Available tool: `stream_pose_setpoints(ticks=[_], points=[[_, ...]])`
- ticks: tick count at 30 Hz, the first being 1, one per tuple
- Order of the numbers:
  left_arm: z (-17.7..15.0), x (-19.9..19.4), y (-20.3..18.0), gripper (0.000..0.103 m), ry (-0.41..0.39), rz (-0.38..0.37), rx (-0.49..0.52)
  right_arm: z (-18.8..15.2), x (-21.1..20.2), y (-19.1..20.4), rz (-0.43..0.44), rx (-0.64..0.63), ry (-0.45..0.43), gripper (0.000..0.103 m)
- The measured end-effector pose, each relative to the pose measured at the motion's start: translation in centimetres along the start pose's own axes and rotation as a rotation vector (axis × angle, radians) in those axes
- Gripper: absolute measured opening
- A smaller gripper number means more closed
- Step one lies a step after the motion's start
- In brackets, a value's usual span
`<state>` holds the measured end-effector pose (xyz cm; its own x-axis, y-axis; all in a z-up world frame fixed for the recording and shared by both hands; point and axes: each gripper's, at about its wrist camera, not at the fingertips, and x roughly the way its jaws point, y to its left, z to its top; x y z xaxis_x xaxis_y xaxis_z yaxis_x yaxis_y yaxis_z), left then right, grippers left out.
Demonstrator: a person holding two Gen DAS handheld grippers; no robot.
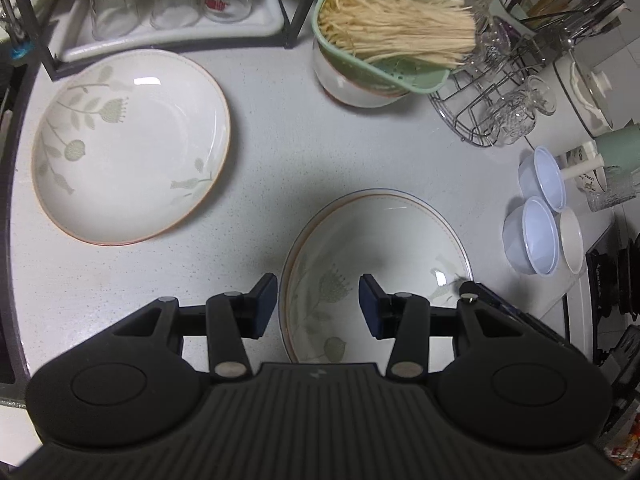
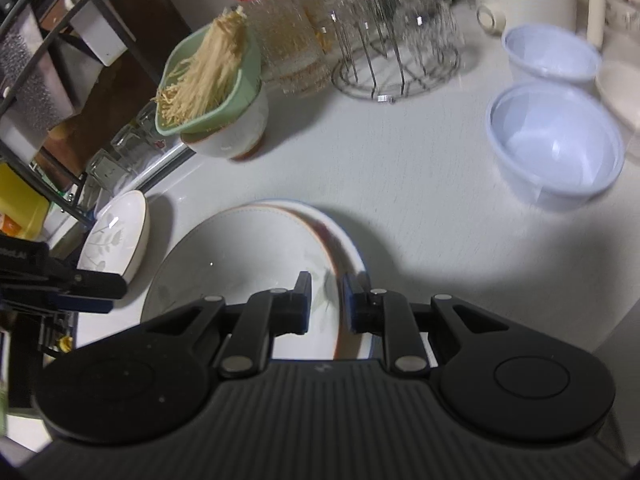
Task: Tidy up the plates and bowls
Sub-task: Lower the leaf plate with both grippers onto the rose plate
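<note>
- Right tongs (image 2: 326, 302) are pinched narrow on the near rim of a white, leaf-printed ceramic plate with a thin orange edge line (image 2: 240, 256), one pad inside the rim and one outside; this plate rides tilted on top of another like it, whose blue-edged rim (image 2: 352, 248) peeks out just beyond the tongs' tips.
- Left tongs (image 1: 318, 306) stand half open and grip nothing; in the left wrist view the same plate (image 1: 380, 248) lies straight ahead of them, its left rim passing between the pads without visible contact.
- My judgement: the step in hand is seating the gripped plate squarely on the one below. Lower it gently until the rims line up, keep the pinch firm until it rests, then let go without dragging.
- A second white leaf-printed ceramic dish (image 1: 132, 144) sits well apart to the left and ahead of the left tongs; it looks like the next piece for the stack.
- Further out from the right tongs, clear pale-blue plastic bowls (image 2: 556, 140) stand ahead to the right, and a green plastic strainer full of pale noodles (image 2: 208, 80) perches on a white bowl ahead to the left, so swing wide of both.
- White speckled countertop (image 1: 260, 152) carries everything.
</note>
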<state>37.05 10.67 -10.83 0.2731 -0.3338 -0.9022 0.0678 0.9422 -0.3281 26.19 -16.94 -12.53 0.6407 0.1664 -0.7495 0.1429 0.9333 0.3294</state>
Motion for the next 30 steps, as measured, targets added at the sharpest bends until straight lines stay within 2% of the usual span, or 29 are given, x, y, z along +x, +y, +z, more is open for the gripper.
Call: stream_pose_setpoints(ticks=[3, 12, 17, 30], points=[[-1.0, -1.4, -0.9, 0.05, -0.049, 0.016, 0.024, 0.4, -1.5, 0.3, -0.012, -0.043, -0.032, 0.02], [-4.5, -6.0, -3.7, 0.05, -0.206, 0.038, 0.046, 1.4, -7.3, 1.1, 0.042, -0.118, -0.125, 0.02], [-7.5, -8.5, -5.2, 0.05, -0.281, 0.068, 0.056, 0.7, -10.6, 1.5, 0.074, -0.165, -0.165, 0.02], [-15.1, -13.2, -9.2, 0.05, -0.428, 0.069, 0.077, -2.1, -18.0, 1.0, 0.134, -0.282, -0.242, 0.021]])
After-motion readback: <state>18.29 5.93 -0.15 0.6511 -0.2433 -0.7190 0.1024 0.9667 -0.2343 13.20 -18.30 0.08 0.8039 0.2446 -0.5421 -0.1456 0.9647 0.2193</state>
